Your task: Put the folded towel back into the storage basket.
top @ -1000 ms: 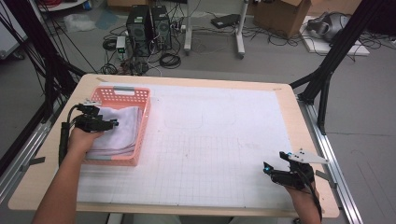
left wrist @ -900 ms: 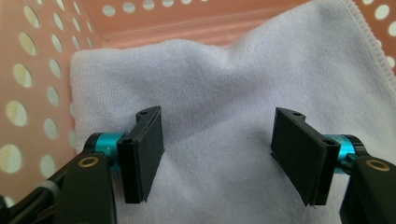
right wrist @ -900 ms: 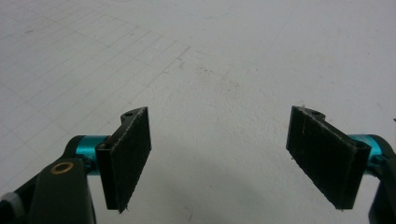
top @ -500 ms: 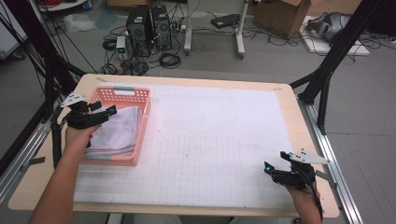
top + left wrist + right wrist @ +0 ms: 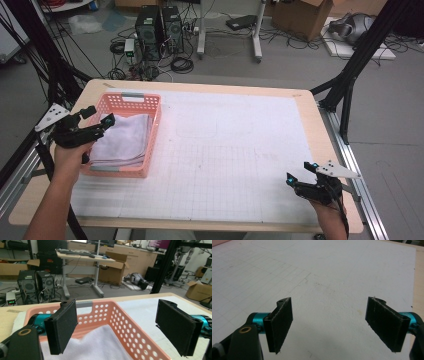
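left gripper point(image 5: 98, 120) hangs over the left rim of the basket point(image 5: 131, 100), jaws spread wide and holding nothing; in the left gripper view point(image 5: 117, 330) the jaws stand on either side of the basket's perforated right wall, above it, not touching it. the cloth point(image 5: 122, 140) — white, folded — lies inside the basket and covers most of its floor; in the left gripper view point(image 5: 100, 345) one raised fold sits below and between the jaws, apart from both. the basket stands on the mat point(image 5: 235, 150), at the mat's left edge. right gripper point(image 5: 300, 181) is well apart from the basket, at the mat corner diagonally opposite it, nearest the person; jaws released and wide, nothing between them — in the right gripper view point(image 5: 329, 322) they hang over bare gridded mat. both hands grip the gripper handles, and the forearms come in from the near table point(image 5: 320, 115) edge.
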The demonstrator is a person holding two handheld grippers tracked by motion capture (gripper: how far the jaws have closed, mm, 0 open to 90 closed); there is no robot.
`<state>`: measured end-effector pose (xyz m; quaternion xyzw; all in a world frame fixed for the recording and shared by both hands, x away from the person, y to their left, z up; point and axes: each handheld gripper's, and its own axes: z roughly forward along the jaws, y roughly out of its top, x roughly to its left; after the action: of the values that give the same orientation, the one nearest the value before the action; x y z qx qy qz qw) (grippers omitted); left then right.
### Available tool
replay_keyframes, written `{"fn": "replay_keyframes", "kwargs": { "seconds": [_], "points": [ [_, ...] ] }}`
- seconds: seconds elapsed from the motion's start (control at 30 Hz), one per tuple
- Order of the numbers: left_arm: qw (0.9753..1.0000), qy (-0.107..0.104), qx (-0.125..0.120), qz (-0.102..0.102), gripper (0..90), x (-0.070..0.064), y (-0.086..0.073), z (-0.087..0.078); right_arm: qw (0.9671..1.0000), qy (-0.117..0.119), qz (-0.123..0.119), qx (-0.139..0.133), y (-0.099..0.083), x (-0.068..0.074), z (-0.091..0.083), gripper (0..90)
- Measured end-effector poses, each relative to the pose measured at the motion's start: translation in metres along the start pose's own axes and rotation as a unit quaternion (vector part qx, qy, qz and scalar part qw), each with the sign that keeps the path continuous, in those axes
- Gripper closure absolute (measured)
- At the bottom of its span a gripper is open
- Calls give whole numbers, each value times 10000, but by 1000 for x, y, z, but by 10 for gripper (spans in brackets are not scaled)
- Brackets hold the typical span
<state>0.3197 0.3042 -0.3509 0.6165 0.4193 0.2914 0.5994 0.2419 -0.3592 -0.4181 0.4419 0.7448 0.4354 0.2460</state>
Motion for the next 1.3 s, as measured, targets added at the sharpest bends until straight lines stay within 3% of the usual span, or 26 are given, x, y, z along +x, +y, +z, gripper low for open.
{"fn": "replay_keyframes", "kwargs": {
  "seconds": [0.17,0.3,0.43,0.57,0.7,0.83,0.87,1.3],
  "points": [
    [9993,-343,-150,62,194,-17,-4,-14,9999,34,67,-92,0,-2,-2,208],
    [9986,-440,-159,252,194,-34,-7,-21,9998,87,84,-144,0,-3,-1,208],
    [9984,-506,-172,205,198,-45,-15,-24,9998,124,75,-165,0,-2,-2,208],
    [9982,-576,-83,150,205,-54,-26,-21,9996,119,52,-267,1,-2,-4,207],
    [9975,-679,-167,61,204,-68,-33,-19,9994,138,62,-299,2,-1,-3,207],
    [9964,-820,7,207,205,-83,-37,-12,9994,184,-14,-280,4,2,1,207],
    [9959,-897,-5,140,205,-87,-39,-11,9994,203,-21,-267,5,3,2,207],
    [9884,-1477,158,326,203,-143,-50,15,9995,177,-58,-272,4,6,-3,207]
  ]
}}
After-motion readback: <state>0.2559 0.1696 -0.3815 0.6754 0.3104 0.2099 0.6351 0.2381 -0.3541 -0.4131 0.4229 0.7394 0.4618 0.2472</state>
